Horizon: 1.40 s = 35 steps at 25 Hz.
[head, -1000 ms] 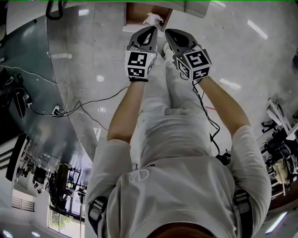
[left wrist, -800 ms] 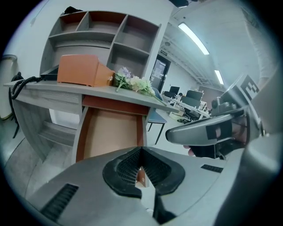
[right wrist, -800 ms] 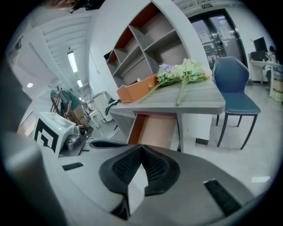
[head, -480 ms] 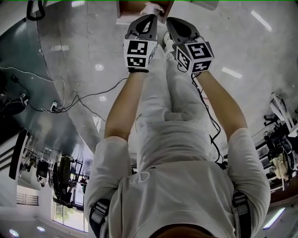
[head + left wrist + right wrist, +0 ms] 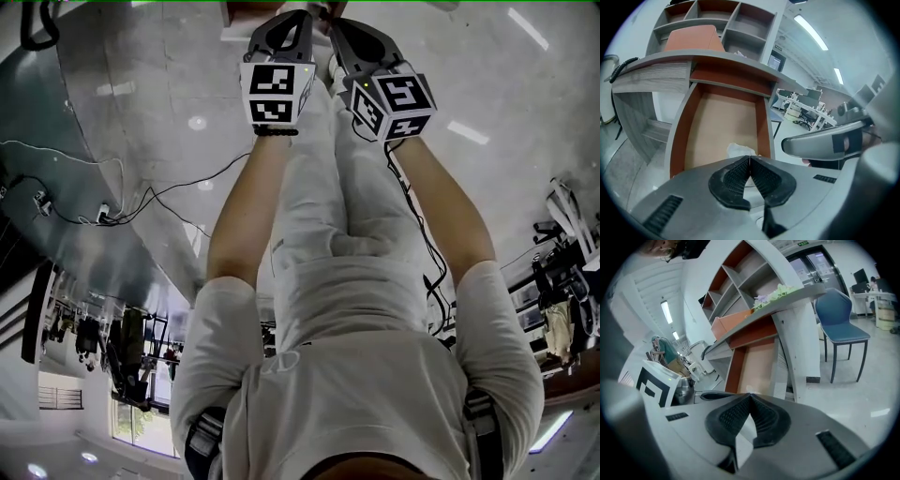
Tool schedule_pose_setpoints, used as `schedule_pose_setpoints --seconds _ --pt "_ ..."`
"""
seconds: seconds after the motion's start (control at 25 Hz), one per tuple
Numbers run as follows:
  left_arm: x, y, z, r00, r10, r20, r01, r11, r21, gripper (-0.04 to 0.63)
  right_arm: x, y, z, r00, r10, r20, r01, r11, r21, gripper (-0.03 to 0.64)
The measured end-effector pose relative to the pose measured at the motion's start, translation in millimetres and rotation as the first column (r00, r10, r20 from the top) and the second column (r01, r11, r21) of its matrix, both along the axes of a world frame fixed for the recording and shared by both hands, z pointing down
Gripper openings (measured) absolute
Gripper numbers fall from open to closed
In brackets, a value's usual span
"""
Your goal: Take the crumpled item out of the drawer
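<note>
We hold the left hand-held gripper [image 5: 750,159] and right hand-held gripper [image 5: 750,395] with jaws closed and empty. Just beyond the left tips, the white crumpled paper item [image 5: 739,150] lies inside the open brown wooden drawer [image 5: 717,122], at its near end.

From my end the crumpled item [image 5: 739,149] only pokes out above the left gripper [image 5: 750,159], its lower part tucked behind the closed jaws. In the right gripper view the right gripper [image 5: 750,395] blocks the near end of the drawer [image 5: 757,364], so I can't make the item out there. Same view, upper middle: greenish clutter [image 5: 776,292] too blurry to name. Head view's top edge crops the drawer to a sliver.
</note>
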State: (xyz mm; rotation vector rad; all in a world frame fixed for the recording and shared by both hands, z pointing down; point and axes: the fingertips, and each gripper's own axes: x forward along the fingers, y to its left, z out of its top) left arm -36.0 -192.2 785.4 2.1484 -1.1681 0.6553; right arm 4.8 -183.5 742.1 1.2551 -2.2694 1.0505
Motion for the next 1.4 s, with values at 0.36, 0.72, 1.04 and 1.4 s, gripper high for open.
schedule_pose_setpoints --seconds 0.36,0.72,1.04,1.4 --pt "-7 -1 13 0.999 -0.043 -0.001 0.043 0.999 -0.029 0.023 -6 -1 8 1.000 -0.001 0.008 0.001 1.000 0.003 0.002" --pt "1 -2 14 1.000 0.004 0.018 -0.004 0.999 -0.036 0.062 -10 0 11 1.000 0.009 0.023 -0.009 1.000 -0.003 0.002" --pt "4 -3 16 0.999 0.013 0.039 -0.010 0.997 -0.073 0.126 -7 2 10 0.999 0.019 0.029 -0.019 1.000 -0.009 0.002" --pt "6 -11 23 0.995 0.031 0.091 -0.023 0.996 -0.091 0.163 -6 2 15 0.999 0.028 0.035 -0.027 1.000 -0.012 0.002"
